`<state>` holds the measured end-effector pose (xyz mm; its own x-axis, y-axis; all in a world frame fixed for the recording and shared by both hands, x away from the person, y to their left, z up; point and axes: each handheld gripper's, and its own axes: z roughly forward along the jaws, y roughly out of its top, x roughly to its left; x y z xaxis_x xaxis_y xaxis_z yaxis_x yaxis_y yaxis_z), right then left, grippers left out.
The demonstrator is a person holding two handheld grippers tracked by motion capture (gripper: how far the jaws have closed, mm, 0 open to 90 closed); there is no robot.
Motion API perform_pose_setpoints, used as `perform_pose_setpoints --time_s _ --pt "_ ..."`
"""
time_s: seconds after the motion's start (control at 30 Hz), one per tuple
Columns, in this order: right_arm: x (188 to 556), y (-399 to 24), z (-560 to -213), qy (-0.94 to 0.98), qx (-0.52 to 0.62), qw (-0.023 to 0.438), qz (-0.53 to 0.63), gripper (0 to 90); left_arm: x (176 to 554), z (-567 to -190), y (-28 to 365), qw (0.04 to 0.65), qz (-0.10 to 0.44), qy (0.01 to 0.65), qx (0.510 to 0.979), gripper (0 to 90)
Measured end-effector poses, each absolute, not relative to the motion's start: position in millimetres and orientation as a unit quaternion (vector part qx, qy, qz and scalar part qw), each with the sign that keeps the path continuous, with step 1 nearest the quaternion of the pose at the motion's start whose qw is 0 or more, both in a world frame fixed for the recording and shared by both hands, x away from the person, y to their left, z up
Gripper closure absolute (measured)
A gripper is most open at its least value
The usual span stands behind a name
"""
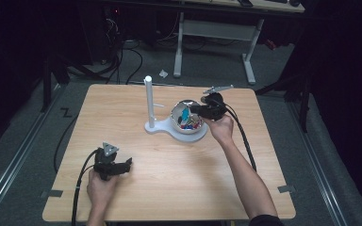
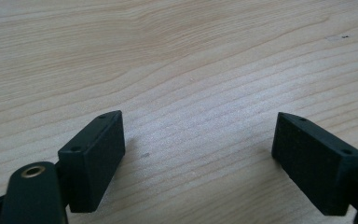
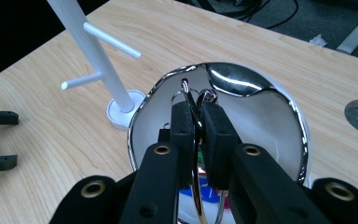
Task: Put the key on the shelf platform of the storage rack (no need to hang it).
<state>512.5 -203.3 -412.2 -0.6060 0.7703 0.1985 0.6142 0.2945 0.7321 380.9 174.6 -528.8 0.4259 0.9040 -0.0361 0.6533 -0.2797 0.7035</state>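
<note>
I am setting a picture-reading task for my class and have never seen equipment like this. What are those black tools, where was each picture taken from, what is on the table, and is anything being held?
A person sits at a wooden table with a hand-held two-jaw gripper in each hand. The high view looks down from above the person. The other two pictures come from cameras riding on the grippers, looking along their black jaws.

On the table stands a white stand with small pegs, and beside its post a shiny bowl with colourful small items inside.

The left gripper rests near the table edge, its jaws wide apart over bare wood, holding nothing. The right gripper is at the bowl, its jaws shut on a thin metal ring, apparently a wire hoop.
</note>
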Motion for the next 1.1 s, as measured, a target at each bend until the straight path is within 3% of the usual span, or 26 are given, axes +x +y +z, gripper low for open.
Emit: perform_pose_setpoints --time_s 0.53,0.57,0.77,1.1 --pt "517 -204 -434 0.793 0.449 0.08 0.404 83.6 381 -529 175 0.33 0.19 0.501 0.777 17.6" --pt "517 -205 -433 0.792 0.449 0.079 0.405 77.2 381 -529 175 0.33 0.19 0.501 0.777 17.6" --pt "515 -209 -430 0.783 0.459 0.082 0.412 63.6 381 -529 175 0.33 0.19 0.501 0.777 17.6" --pt "502 -225 -418 0.765 0.458 0.094 0.443 56.3 381 -529 174 0.331 0.19 0.501 0.777 17.6"
